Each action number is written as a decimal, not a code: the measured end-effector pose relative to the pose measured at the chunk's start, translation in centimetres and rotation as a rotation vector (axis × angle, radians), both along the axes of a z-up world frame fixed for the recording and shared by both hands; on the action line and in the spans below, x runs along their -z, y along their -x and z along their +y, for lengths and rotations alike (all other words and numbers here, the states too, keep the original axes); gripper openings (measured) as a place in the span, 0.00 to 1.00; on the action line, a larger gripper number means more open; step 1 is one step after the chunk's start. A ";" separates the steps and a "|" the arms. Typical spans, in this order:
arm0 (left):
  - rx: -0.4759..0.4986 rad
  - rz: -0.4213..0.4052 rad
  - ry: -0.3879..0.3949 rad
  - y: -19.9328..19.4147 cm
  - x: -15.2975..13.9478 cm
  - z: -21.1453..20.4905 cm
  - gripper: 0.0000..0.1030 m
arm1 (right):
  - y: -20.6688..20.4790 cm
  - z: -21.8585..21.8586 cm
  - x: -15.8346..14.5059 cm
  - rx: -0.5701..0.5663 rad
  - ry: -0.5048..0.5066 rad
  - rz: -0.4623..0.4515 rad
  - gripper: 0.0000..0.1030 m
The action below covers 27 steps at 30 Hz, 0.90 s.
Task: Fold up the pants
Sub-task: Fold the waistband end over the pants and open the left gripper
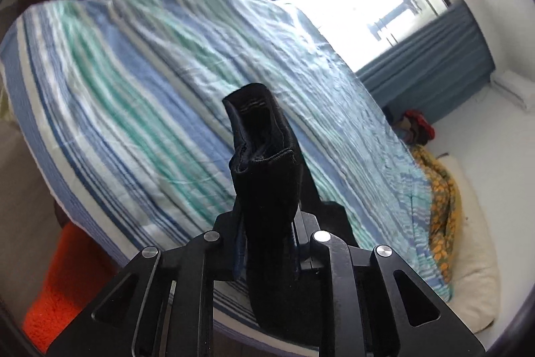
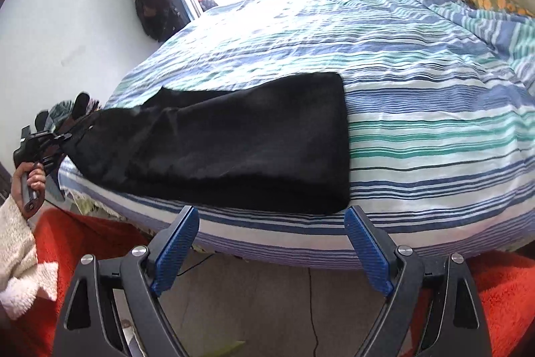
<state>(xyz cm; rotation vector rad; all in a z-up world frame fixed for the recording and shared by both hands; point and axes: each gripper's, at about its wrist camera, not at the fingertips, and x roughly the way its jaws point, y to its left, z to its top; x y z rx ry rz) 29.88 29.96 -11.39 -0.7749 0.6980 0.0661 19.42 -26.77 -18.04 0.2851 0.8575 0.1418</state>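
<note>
I read no writing anywhere. My left gripper [image 1: 267,186] pinched a bunch of the black pants [image 2: 240,139], which lay across the striped bed [image 2: 418,109]. My right gripper [image 2: 271,243] hung agape at the bed's edge, above an orange rug [image 2: 501,290].

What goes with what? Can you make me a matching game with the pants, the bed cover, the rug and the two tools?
Things:
1. pants
2. bed cover
3. rug
4. right tool
5. left tool

Colours or states:
A. orange-red, on the floor
B. open, holding nothing
C. black, lying on the bed
D. shut on one end of the pants
E. blue, green and white stripes

Pairs: 1-C, 2-E, 3-A, 4-B, 5-D
</note>
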 end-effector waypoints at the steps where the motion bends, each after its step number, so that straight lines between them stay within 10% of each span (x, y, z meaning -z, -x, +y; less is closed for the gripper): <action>1: 0.039 -0.011 -0.054 -0.3 -1.7 -1.5 0.19 | 0.1 -0.5 -0.2 0.018 -0.013 -0.007 0.86; 5: 0.209 -0.064 -0.248 -1.4 -7.3 -9.3 0.19 | 0.3 -2.0 -0.5 0.074 -0.059 -0.024 0.86; 11: 0.429 -0.111 -0.313 -3.2 -10.3 -21.6 0.19 | 0.4 -3.1 -0.9 0.105 -0.095 -0.040 0.86; 20: 0.672 -0.057 -0.349 -4.6 -6.6 -36.9 0.19 | 1.8 -5.6 -1.4 0.169 -0.143 -0.072 0.86; 27: 0.852 0.061 -0.529 -3.9 1.6 -47.4 0.29 | 2.2 -7.3 -0.9 0.224 -0.200 -0.061 0.86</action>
